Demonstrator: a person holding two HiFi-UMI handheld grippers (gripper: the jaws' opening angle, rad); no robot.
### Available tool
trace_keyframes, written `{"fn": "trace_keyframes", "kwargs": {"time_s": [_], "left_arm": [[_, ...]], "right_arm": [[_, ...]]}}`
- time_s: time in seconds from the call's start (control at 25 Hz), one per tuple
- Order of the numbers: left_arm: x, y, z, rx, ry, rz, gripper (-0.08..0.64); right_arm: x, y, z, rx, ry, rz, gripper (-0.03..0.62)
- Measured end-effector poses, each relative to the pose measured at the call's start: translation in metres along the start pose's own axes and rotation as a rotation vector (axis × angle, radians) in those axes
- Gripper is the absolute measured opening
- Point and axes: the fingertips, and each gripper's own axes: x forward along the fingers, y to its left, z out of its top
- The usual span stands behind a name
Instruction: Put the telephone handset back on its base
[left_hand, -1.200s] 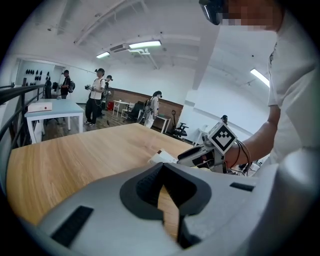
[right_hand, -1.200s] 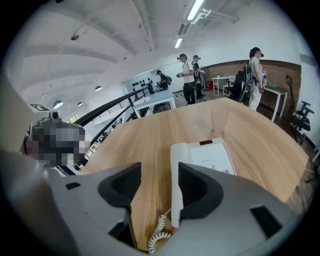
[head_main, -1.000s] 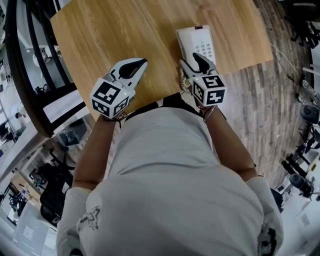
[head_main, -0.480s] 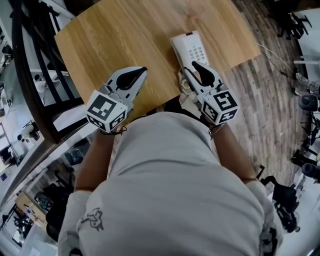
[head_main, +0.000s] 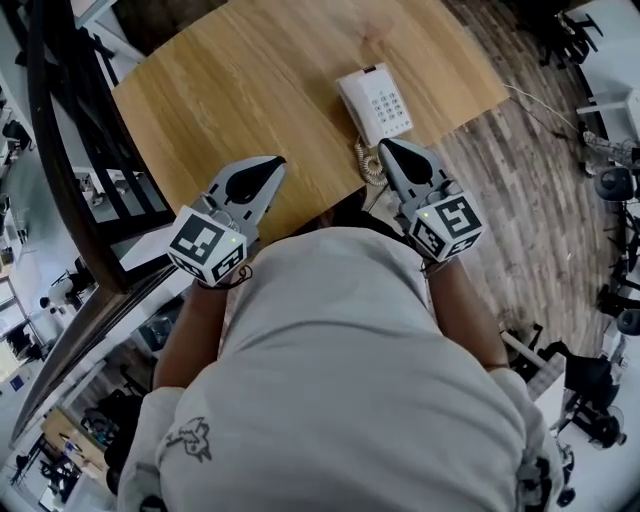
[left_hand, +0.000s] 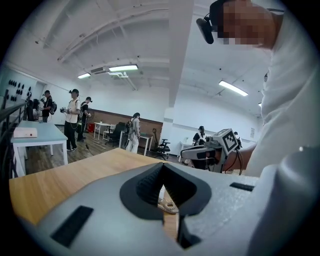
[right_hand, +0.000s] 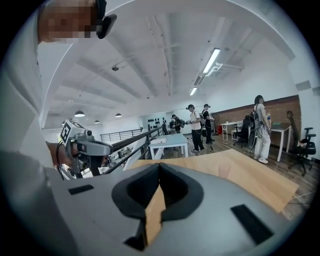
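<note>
The white telephone (head_main: 375, 103) lies on the wooden table (head_main: 250, 90) near its right edge, keypad up. Its handset (head_main: 356, 100) seems to rest along the base's left side. The coiled cord (head_main: 371, 165) hangs off the near end and also shows through the left gripper's jaw gap as the cord (left_hand: 169, 205). My right gripper (head_main: 388, 148) is shut and empty, just short of the phone beside the cord. My left gripper (head_main: 272, 162) is shut and empty over the table's near edge, well left of the phone. Both the left gripper (left_hand: 162, 166) and the right gripper (right_hand: 160, 166) show their jaws meeting.
A black railing (head_main: 60, 150) runs past the table's left side. Wood flooring (head_main: 520, 200) with chairs and stands lies to the right. Several people stand far back in the room (left_hand: 75, 117). A light blue table (left_hand: 30, 137) stands behind.
The right gripper's jaws have gone from wide open at the phone's near end to shut, and it has drawn back toward me. The left gripper stays shut.
</note>
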Motion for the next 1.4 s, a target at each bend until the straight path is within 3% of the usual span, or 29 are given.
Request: {"fn": "trace_keyframes", "kwargs": {"time_s": [0.44, 0.72, 1.04, 1.4], "left_arm": [[0.006, -0.032, -0.007, -0.009, 0.018, -0.062, 0.005], [0.017, -0.066, -0.009, -0.006, 0.015, -0.029, 0.006], [0.051, -0.126, -0.010, -0.008, 0.000, 0.078, 0.006], [0.082, -0.223, -0.015, 0.021, -0.022, 0.196, 0.006]], "right_arm": [[-0.050, -0.003, -0.001, 0.028, -0.014, -0.066, 0.005], [-0.085, -0.018, -0.008, 0.017, -0.026, -0.047, 0.005], [-0.139, -0.049, -0.022, -0.001, -0.019, 0.070, 0.005], [-0.232, -0.076, -0.032, -0.040, -0.041, 0.203, 0.005]]}}
